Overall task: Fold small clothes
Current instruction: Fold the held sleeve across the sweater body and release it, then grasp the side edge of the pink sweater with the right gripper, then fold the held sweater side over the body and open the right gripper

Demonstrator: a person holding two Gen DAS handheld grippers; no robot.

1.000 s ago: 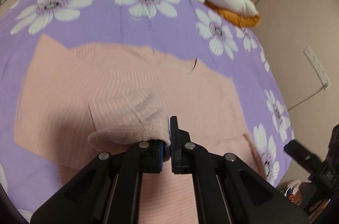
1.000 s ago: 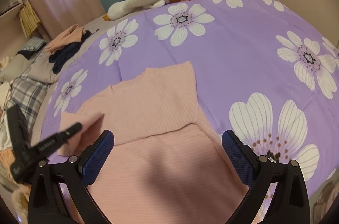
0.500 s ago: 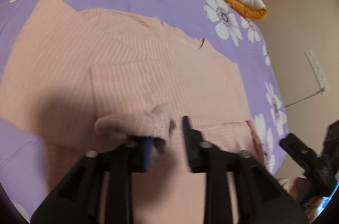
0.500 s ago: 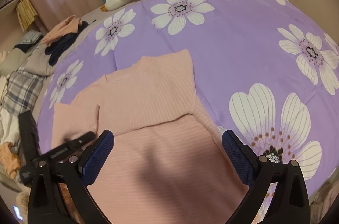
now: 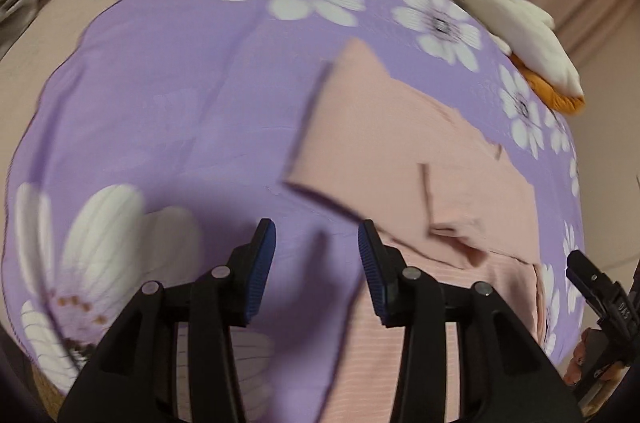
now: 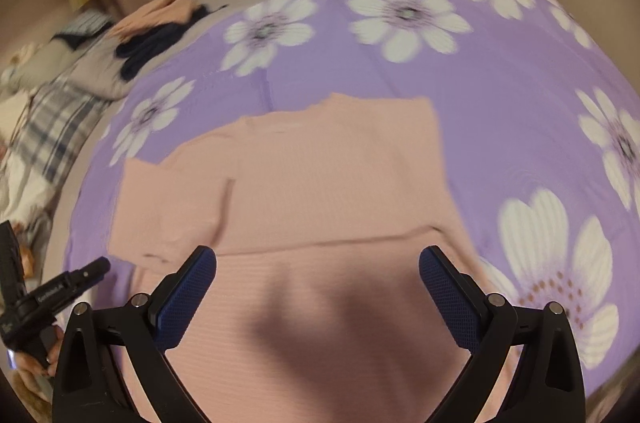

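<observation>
— Under the right gripper (image 6: 318, 287), jaws wide and empty, lies the pink top (image 6: 320, 183) on the purple sheet (image 6: 500, 83). Its long axis runs away from the gripper.

— And the left gripper (image 5: 316, 251)?

— Also released, holding nothing. It hangs over bare sheet, with the top just to its right and the sleeve (image 5: 452, 207) folded inward. I judge the right is nearer for the next fold.

— Any writing?

— Small white lettering on the grippers' sides, too blurred to read.

Right gripper (image 6: 318, 299) jaws wide apart, empty, over pink sweater (image 6: 320, 183) lying flat on floral sheet (image 6: 500, 95), sleeve (image 6: 172, 207) folded inward.
</observation>
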